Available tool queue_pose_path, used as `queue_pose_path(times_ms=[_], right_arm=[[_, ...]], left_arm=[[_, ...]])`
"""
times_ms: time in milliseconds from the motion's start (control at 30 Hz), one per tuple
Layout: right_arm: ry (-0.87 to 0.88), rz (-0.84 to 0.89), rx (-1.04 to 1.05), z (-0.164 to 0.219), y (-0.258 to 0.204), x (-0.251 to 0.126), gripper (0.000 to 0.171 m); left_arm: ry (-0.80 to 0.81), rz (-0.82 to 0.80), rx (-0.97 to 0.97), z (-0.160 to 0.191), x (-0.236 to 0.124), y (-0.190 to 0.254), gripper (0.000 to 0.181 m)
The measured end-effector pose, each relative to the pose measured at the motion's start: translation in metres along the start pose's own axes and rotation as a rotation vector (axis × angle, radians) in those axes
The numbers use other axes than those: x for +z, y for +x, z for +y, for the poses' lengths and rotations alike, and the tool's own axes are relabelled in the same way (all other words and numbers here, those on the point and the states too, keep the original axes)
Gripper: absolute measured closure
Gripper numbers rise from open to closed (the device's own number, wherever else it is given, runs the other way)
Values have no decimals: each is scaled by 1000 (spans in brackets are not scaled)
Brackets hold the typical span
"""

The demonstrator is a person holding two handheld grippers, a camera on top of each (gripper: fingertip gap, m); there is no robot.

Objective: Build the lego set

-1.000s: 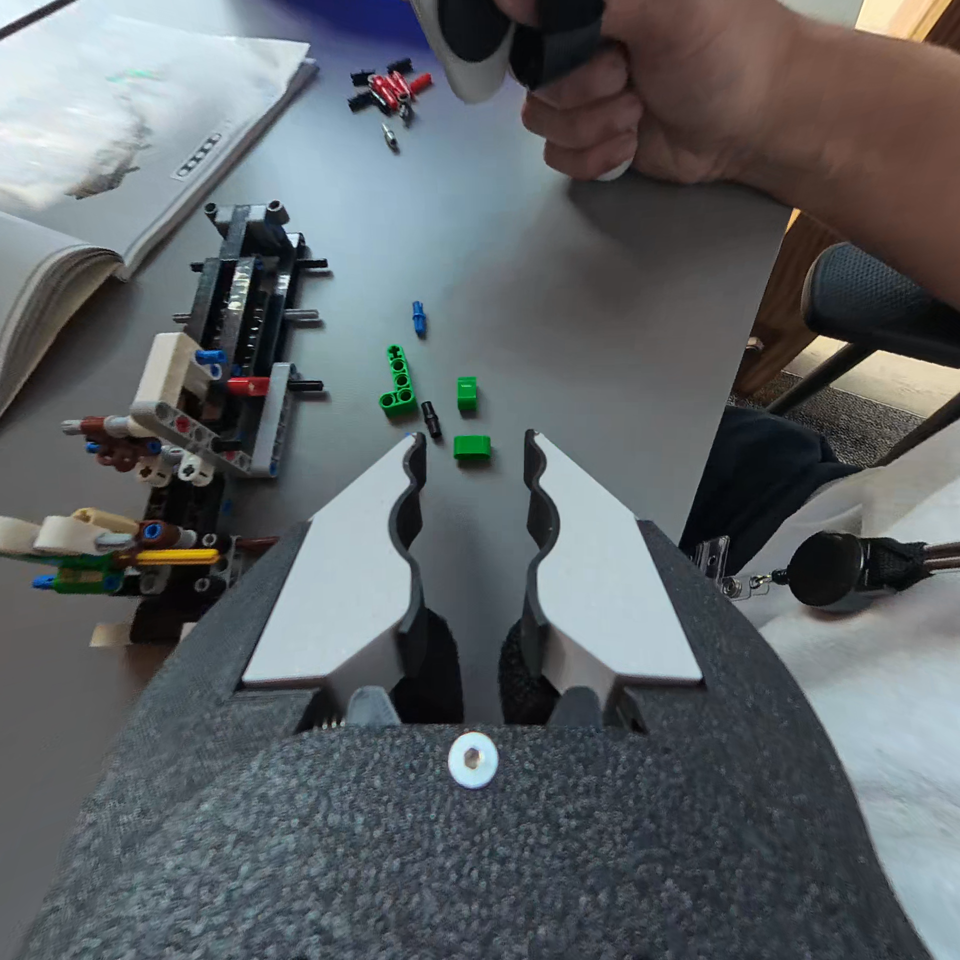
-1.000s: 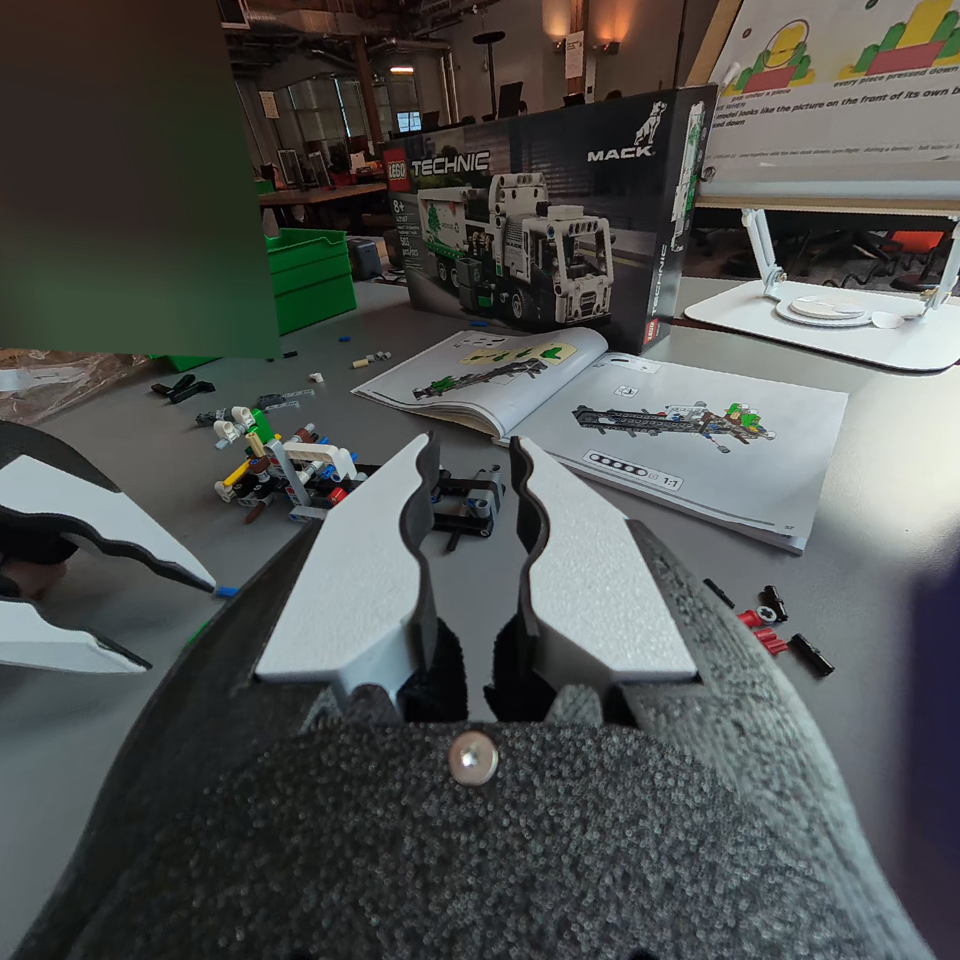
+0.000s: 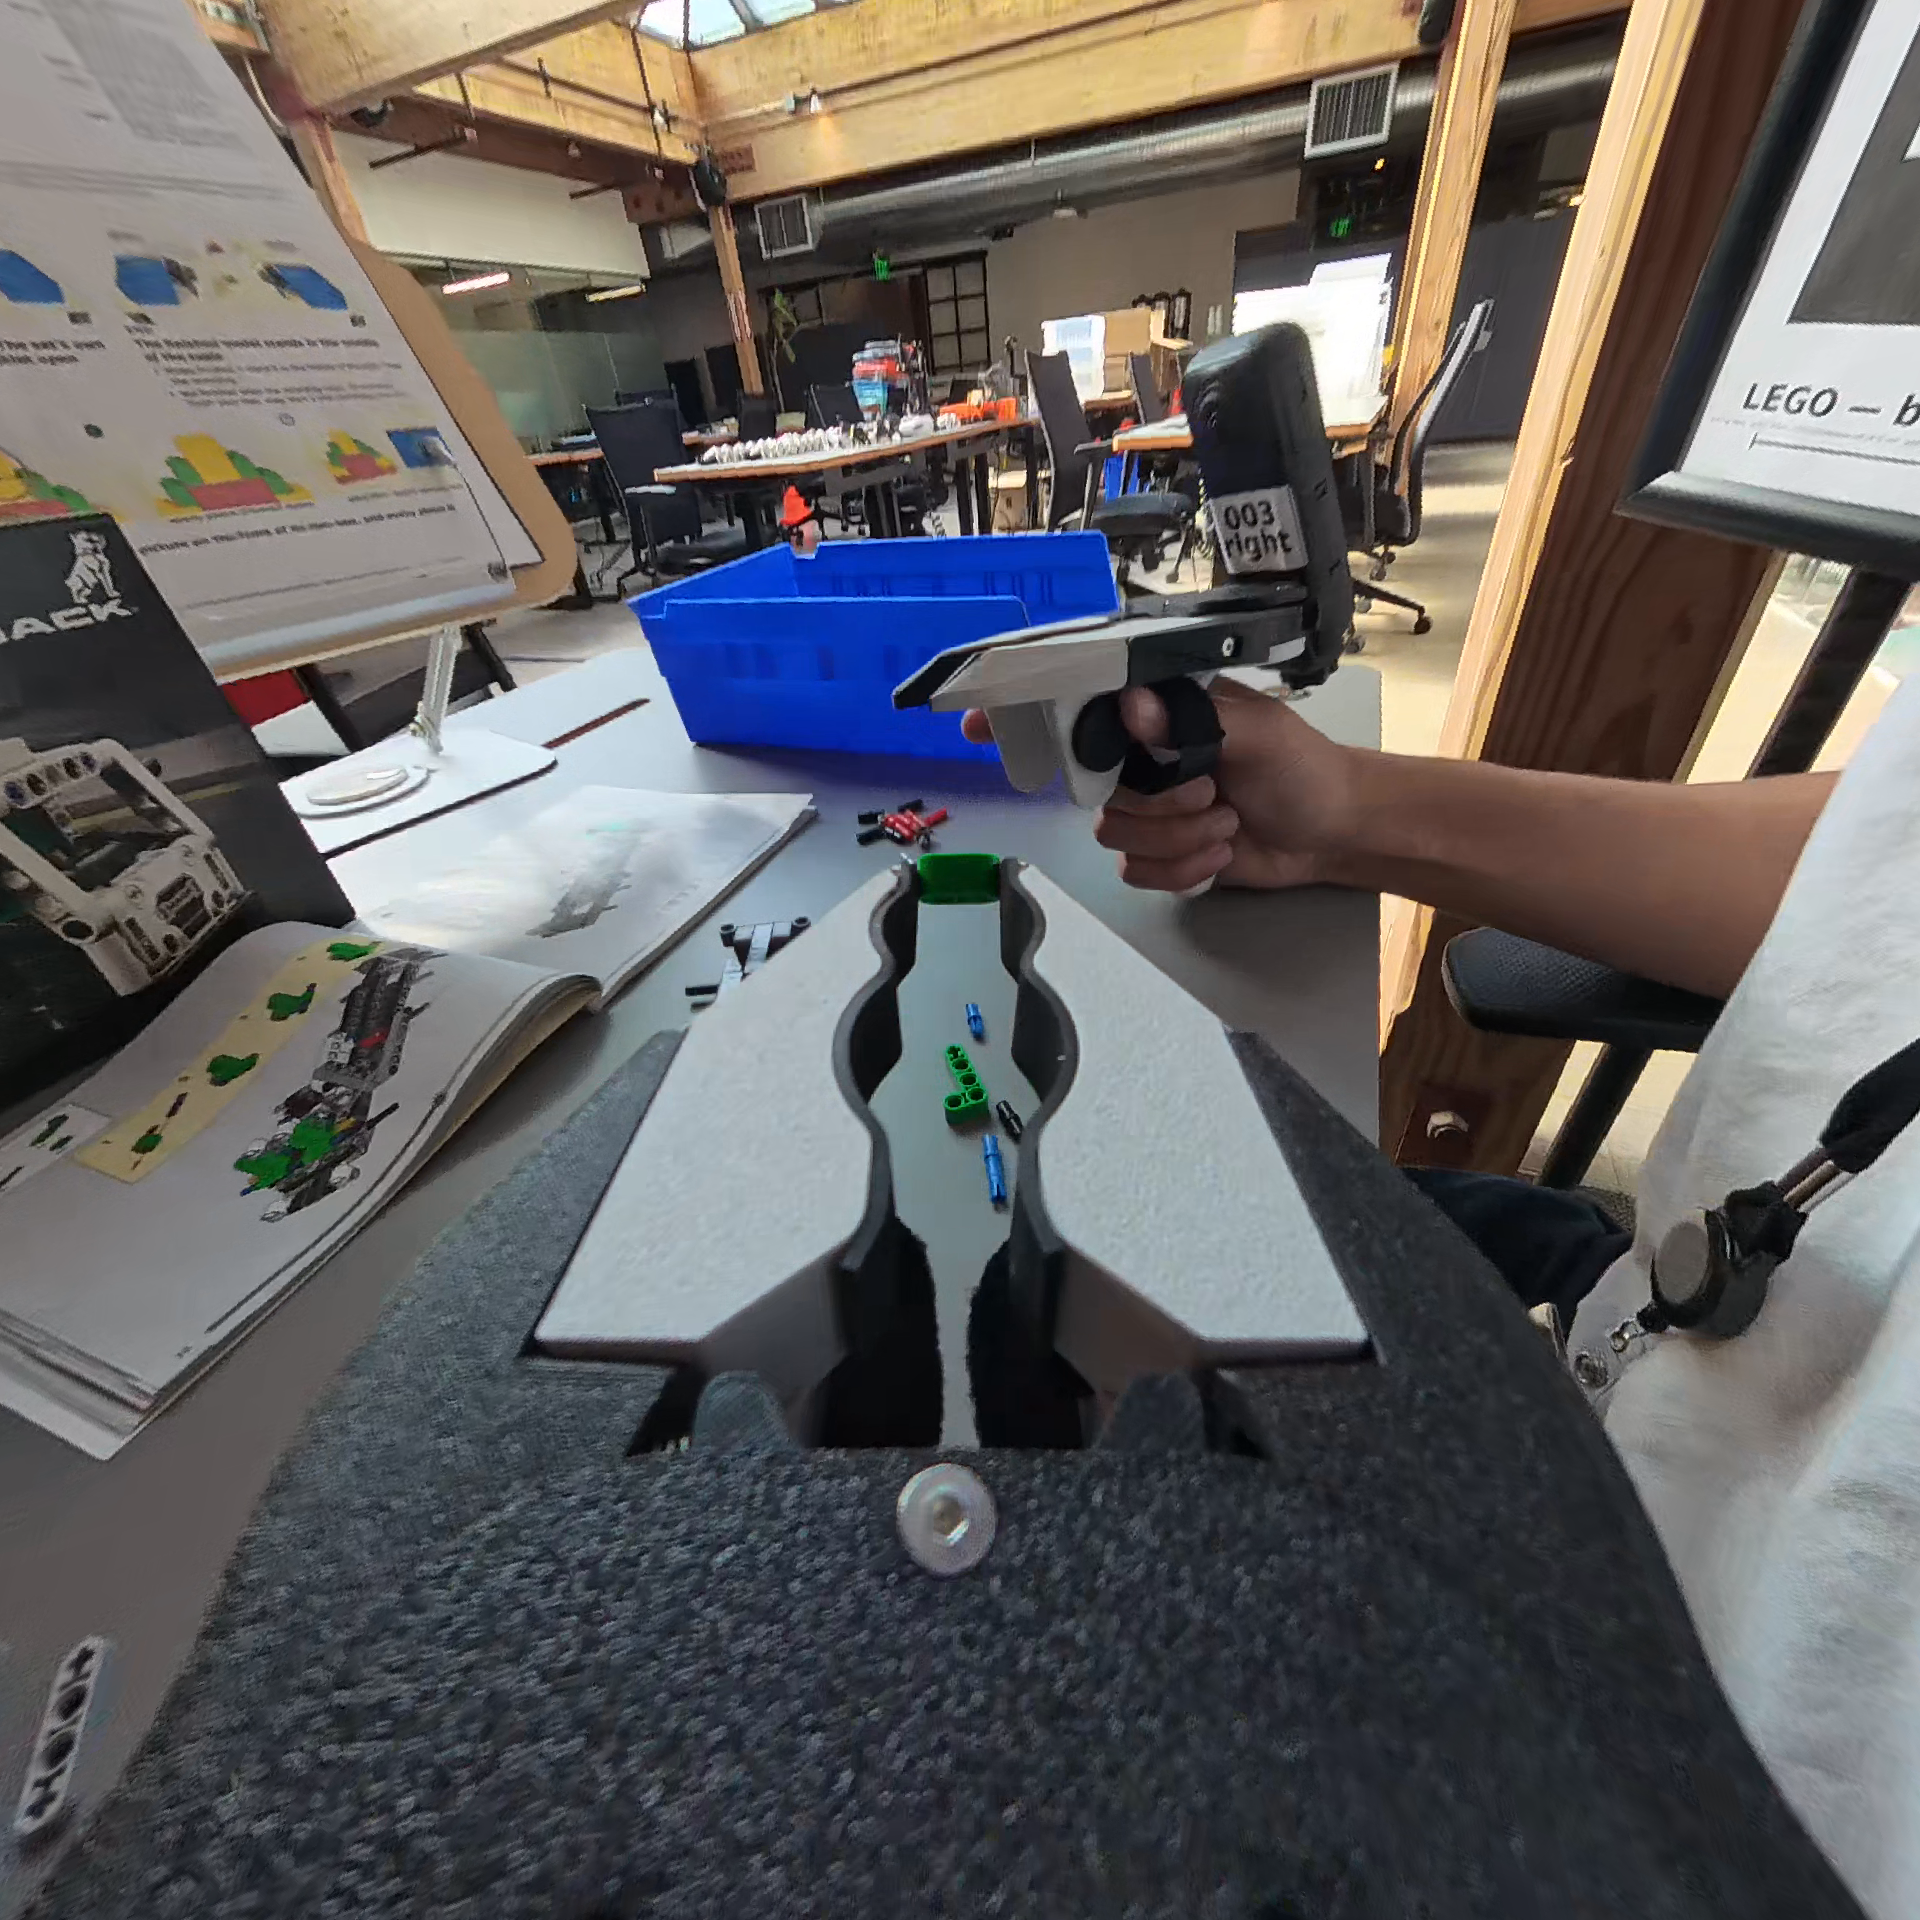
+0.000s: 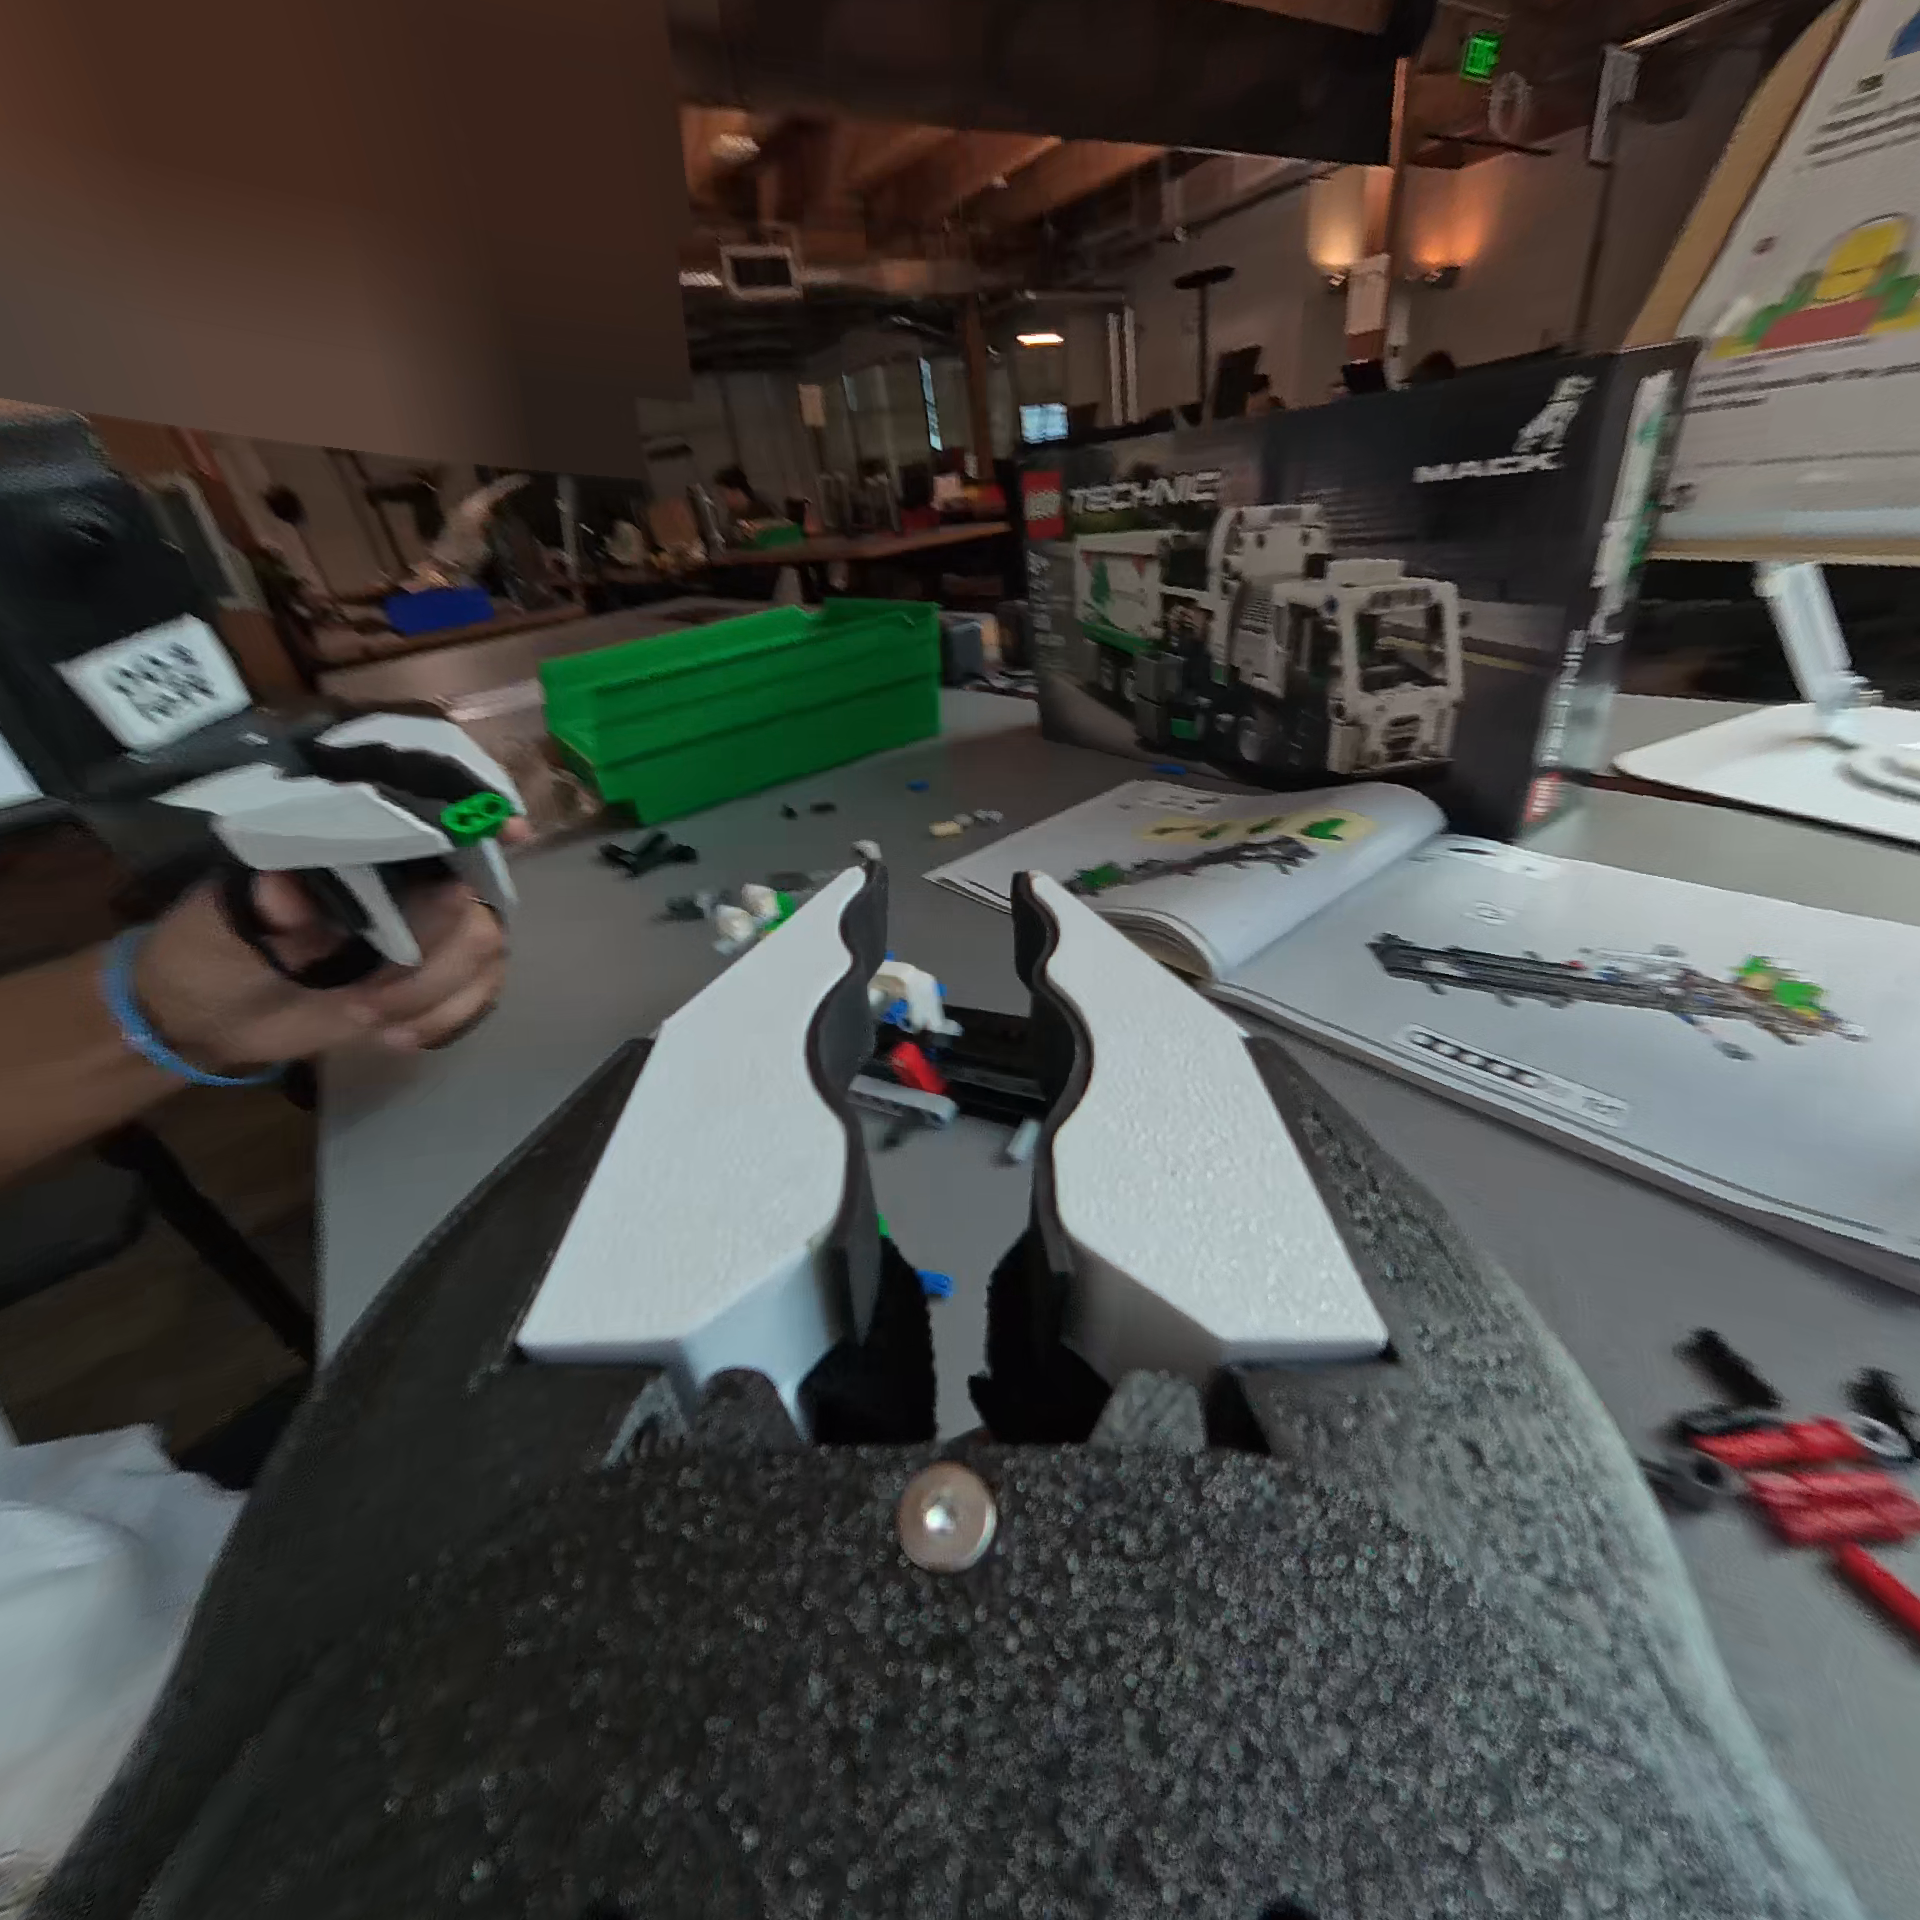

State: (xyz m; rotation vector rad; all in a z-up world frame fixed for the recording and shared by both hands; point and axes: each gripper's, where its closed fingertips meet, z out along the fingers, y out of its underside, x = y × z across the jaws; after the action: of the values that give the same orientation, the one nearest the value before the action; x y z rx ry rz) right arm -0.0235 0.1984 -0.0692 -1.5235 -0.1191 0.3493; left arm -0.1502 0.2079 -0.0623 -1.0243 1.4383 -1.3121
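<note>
The left gripper (image 3: 958,878) pinches a small green plastic lego brick (image 3: 958,879) at its tips, up above the grey table (image 3: 1226,966). The right gripper (image 4: 948,878) is apart and holds nothing (half-built lego truck frame (image 4: 940,1055) below). A big workshop lies behind.

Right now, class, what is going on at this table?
A person is building a lego set with a hand-held tool in each hand. The left tool is raised off the table and pinches a small green brick at its tips. The right tool is open and empty, above the partly built model. The instruction booklet lies open beside it, and loose red and black pins wait on the table.
</note>
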Motion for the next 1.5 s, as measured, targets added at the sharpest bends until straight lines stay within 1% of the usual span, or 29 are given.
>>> queue_pose_path(times_ms=[33,100,167,200,233,267,333,367,400,433,500,567,633,700,833,933,1100,1167,1267,1333,1433,1467,1500], right_arm=[[18,-63,62,-4,-11,2,148],[-25,-186,159,0,-34,12,145],[-76,-360,293,1,-64,20,138],[-104,-443,385,0,-76,24,127],[-128,-508,477,-1,-84,28,113],[-140,-558,548,-3,-90,31,113],[-143,-624,622,-6,-97,37,120],[-154,-651,658,-7,-99,40,118],[-175,-714,698,-8,-105,40,130],[-187,-773,732,-10,-110,40,131],[-200,-815,786,-14,-114,47,134],[-209,-846,808,-19,-121,55,136],[-217,-883,829,-22,-129,60,145],[-219,-923,853,-24,-136,61,150],[-222,-933,889,-17,-144,63,153],[-200,-921,921,-12,-143,62,160],[-193,-924,968,-7,-144,58,163],[-190,-889,954,-5,-141,60,164],[-200,-706,888,6,-122,69,165],[-186,-521,804,15,-103,75,165],[-108,-283,664,16,-74,74,165],[-85,-229,624,16,-69,73,165],[-68,-190,597,17,-67,73,164]], left_arm=[[38,19,3,-5,-3,0,167],[106,46,14,-13,-8,-3,167],[121,84,11,-15,-10,-4,167],[126,110,11,-17,-10,-4,167],[138,139,14,-18,-11,-3,167],[154,164,18,-21,-12,-3,168],[206,215,22,-28,-16,-4,168],[234,248,19,-32,-18,-4,168],[254,284,16,-36,-21,-3,168],[273,312,16,-39,-23,-4,169],[308,348,29,-43,-25,-7,168],[317,374,47,-44,-26,-8,169],[303,387,77,-40,-25,-8,169],[287,383,101,-37,-23,-8,168],[277,399,112,-32,-21,-2,168],[268,405,123,-29,-18,3,168],[230,428,169,-21,-14,13,168],[205,407,163,-19,-11,11,167],[68,294,114,-7,-2,-5,166],[-31,164,68,1,5,-19,165],[-217,-9,11,25,13,-32,155],[-264,-60,17,31,16,-34,155],[-279,-106,27,33,18,-33,155]])
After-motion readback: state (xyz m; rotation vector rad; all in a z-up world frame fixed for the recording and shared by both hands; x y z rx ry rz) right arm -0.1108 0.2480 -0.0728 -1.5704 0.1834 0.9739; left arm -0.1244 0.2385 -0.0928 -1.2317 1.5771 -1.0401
